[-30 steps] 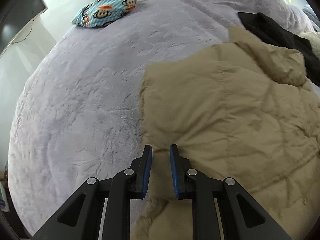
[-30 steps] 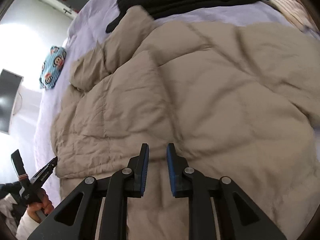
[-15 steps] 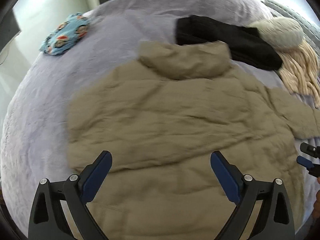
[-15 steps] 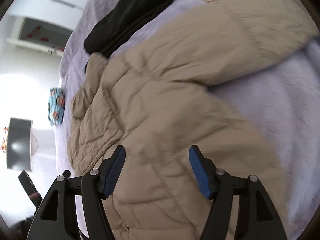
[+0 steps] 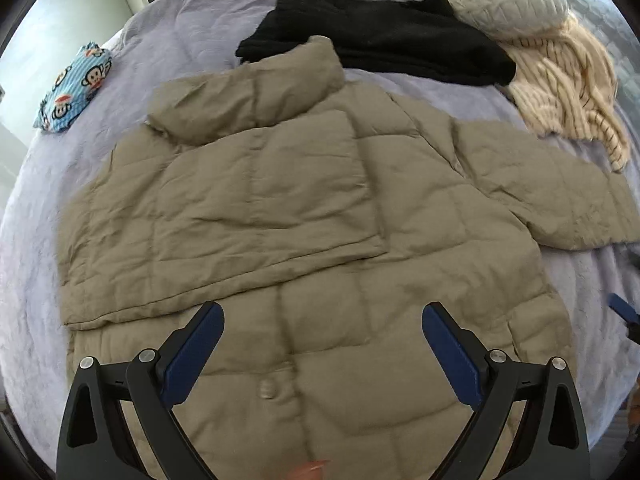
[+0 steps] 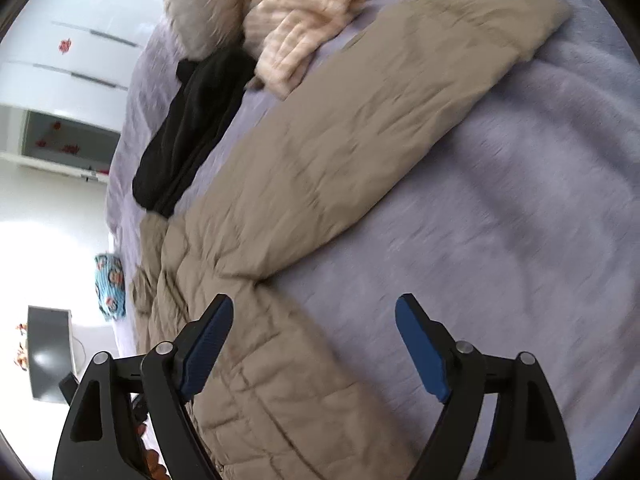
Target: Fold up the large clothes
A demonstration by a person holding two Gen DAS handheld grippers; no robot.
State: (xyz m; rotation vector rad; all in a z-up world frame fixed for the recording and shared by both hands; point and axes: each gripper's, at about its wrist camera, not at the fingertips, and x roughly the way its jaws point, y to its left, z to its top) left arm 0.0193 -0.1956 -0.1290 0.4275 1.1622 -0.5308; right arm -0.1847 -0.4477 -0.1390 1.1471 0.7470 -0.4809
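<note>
Your tan puffer jacket (image 5: 320, 216) lies on the bed (image 5: 60, 184), one sleeve folded across.
Your left hand-held gripper (image 5: 322, 332) is spread wide, empty; your right hand-held gripper (image 6: 314, 328) is opening, empty.

A tan quilted jacket (image 5: 304, 216) on a lilac bedspread (image 5: 40, 240), beside a black garment (image 5: 384, 36), a cream ribbed sweater (image 5: 568, 84) and a blue-striped monkey-print bundle (image 5: 74, 88).

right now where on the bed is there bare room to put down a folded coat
Bare bedspread lies below the coat's outstretched sleeve, the widest free patch. Another strip runs between the coat's folded side and the monkey-print cloth. The far end is crowded: a black garment and a cream knit lie close to the collar.
</note>
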